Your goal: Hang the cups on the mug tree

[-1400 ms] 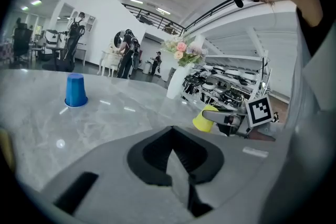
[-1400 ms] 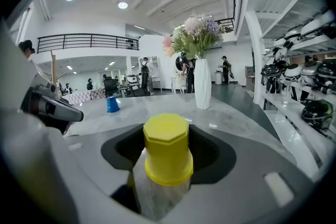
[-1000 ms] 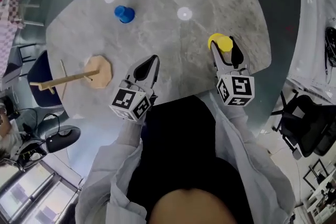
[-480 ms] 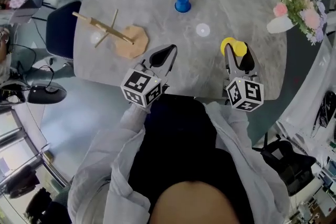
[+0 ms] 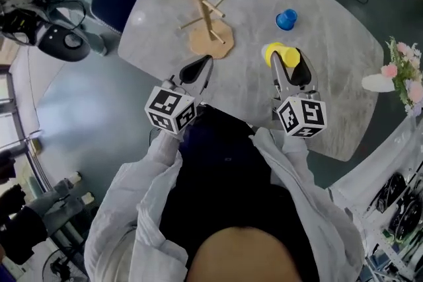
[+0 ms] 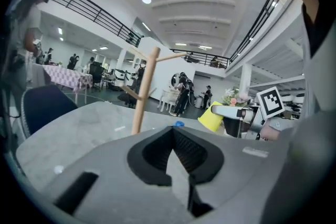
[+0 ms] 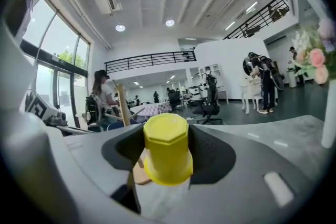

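On the grey table [image 5: 330, 96], a wooden mug tree [image 5: 205, 18] stands upright, with a blue cup [image 5: 286, 20] well apart to its right in the head view. Nearer the person, the right gripper [image 5: 285, 64] is clenched on a yellow cup [image 5: 278, 53], held above the tabletop. Beside the tree's base, the left gripper [image 5: 197, 67] has its jaws pressed together, tips meeting, gripping nothing.

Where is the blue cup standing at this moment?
In the head view the blue cup stands on the grey table, right of the mug tree and just beyond the yellow cup held in the right tongs.
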